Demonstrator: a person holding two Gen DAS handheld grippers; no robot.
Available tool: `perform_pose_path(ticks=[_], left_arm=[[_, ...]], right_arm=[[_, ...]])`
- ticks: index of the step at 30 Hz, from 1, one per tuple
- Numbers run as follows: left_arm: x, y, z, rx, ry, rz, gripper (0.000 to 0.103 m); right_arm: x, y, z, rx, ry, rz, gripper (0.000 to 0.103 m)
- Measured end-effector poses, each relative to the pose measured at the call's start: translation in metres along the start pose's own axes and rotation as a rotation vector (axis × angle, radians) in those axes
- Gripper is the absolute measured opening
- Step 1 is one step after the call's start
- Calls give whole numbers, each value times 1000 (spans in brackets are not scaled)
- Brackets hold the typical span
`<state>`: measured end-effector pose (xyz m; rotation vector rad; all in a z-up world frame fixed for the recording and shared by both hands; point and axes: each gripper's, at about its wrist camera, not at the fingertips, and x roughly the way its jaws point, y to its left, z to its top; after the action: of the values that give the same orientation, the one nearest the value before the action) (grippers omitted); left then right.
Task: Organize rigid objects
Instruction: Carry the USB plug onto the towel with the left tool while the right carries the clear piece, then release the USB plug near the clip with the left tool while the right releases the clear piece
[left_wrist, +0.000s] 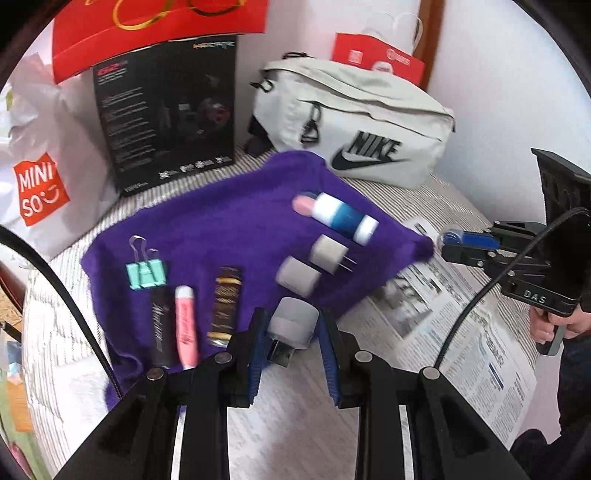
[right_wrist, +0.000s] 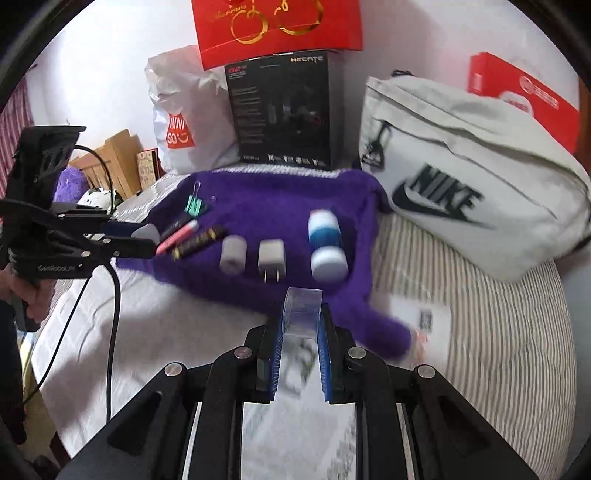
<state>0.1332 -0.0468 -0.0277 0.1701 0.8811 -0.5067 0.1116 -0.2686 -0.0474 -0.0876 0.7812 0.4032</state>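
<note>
Left wrist cam: my left gripper (left_wrist: 291, 332) squeezes a small grey USB plug (left_wrist: 293, 325), light & hard, by its sides. My right gripper (right_wrist: 299, 325) pinches a clear box (right_wrist: 301, 312), slippery, thin, above the purple cloth (right_wrist: 266, 206).

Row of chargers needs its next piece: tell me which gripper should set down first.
Left, probably. The left gripper holds a grey USB plug just short of the grey adapters on the purple cloth. The right gripper holds a clear tape roll, which has no match there.
</note>
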Motion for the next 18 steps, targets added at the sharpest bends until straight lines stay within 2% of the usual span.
perform_pose_path(ticks=[10, 14, 18], left_arm=[[35, 42, 32, -45, 32, 19, 27], [57, 65, 47, -80, 55, 10, 27], [80, 75, 58, -71, 96, 17, 27]], right_arm=[[75, 10, 61, -18, 28, 44, 18], [107, 15, 76, -23, 62, 75, 18], [135, 23, 85, -45, 102, 78, 18]])
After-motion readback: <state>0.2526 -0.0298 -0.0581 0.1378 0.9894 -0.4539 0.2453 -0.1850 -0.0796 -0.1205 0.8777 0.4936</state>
